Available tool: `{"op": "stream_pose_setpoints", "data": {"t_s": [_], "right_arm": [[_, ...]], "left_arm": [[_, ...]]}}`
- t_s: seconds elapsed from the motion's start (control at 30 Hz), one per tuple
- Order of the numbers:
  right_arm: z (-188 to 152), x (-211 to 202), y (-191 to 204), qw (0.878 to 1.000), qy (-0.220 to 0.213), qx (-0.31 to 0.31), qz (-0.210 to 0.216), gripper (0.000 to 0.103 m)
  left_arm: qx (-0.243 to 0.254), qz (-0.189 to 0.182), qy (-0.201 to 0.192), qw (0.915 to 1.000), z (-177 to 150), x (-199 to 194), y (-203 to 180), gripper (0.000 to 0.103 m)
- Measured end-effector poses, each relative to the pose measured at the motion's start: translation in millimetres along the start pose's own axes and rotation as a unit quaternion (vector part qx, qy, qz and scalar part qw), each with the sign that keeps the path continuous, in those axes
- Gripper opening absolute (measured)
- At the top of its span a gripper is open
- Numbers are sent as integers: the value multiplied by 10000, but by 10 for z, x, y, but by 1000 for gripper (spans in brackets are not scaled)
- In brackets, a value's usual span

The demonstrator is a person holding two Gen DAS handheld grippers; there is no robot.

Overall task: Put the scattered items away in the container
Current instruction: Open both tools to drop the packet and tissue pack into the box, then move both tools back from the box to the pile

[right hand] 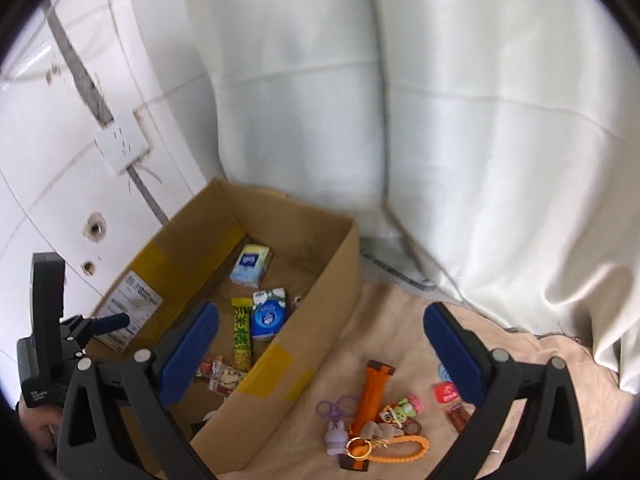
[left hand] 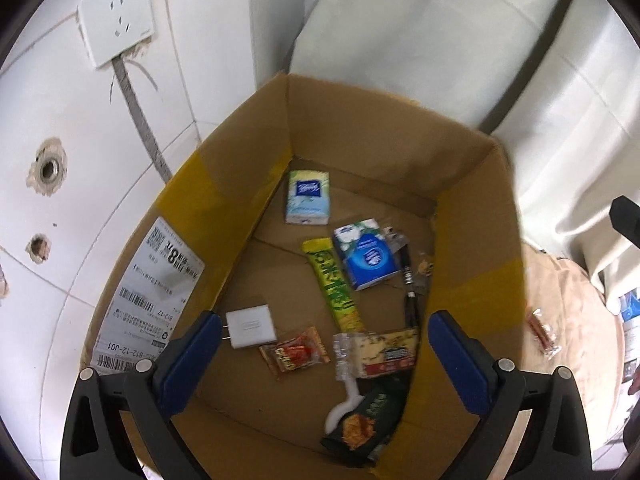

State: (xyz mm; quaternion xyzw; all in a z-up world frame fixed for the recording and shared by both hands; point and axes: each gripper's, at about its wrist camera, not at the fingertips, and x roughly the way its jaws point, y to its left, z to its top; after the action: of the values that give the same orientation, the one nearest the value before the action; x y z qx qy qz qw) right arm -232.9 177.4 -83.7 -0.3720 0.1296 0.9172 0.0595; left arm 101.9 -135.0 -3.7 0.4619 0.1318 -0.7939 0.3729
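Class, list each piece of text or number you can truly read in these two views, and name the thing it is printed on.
"8": large digit on the shipping label stuck to the cardboard box.
"812-12-J01": along that label's lower edge, read upside down.
Green snack stick: large characters, too blurred to read.
Blue tissue pack, white-and-blue box, snack packets: print too small or blurred.

One brown cardboard box (left hand: pixel 472 236) sits there, and inside it: two tissue packs, a pale blue-green one (left hand: pixel 307 197) and a blue-and-white one (left hand: pixel 365 258). One long yellow-green snack stick (left hand: pixel 334 284). One white plug charger (left hand: pixel 251 326). One small red-orange sachet (left hand: pixel 295 352), one cream-and-red wrapped bar (left hand: pixel 384 354), one dark green snack bag (left hand: pixel 362 424), one black pen (left hand: pixel 409 284). Out on the beige cloth (right hand: pixel 520 356): one orange strap (right hand: pixel 370 394), one purple bunny keychain (right hand: pixel 335 436), two small red packets (right hand: pixel 446 393) (right hand: pixel 458 416).
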Motion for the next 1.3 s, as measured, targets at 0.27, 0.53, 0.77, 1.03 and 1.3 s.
{"op": "stream_pose_setpoints", "data": {"t_s": [0.27, 0.53, 0.77, 1.03, 1.3], "right_arm": [[-58, -623, -498, 9978, -535, 284, -274, 103], [-378, -1110, -1178, 9900, -624, 718, -1044, 103], [-790, -1255, -1614, 9826, -370, 1087, -1462, 103], [-1274, -1020, -1776, 9771, 208, 1392, -1598, 103], [-1595, -664, -1778, 9751, 691, 1528, -1451, 103]], "left_arm": [[319, -581, -581, 9961, 128, -483, -637, 103], [762, -560, -763, 9926, -22, -512, -1521, 103], [1194, -746, -565, 9884, -314, -273, -2147, 103], [1457, -703, -146, 9867, -656, 177, -2413, 98], [1383, -669, 531, 9867, -867, 803, -2366, 65]]}}
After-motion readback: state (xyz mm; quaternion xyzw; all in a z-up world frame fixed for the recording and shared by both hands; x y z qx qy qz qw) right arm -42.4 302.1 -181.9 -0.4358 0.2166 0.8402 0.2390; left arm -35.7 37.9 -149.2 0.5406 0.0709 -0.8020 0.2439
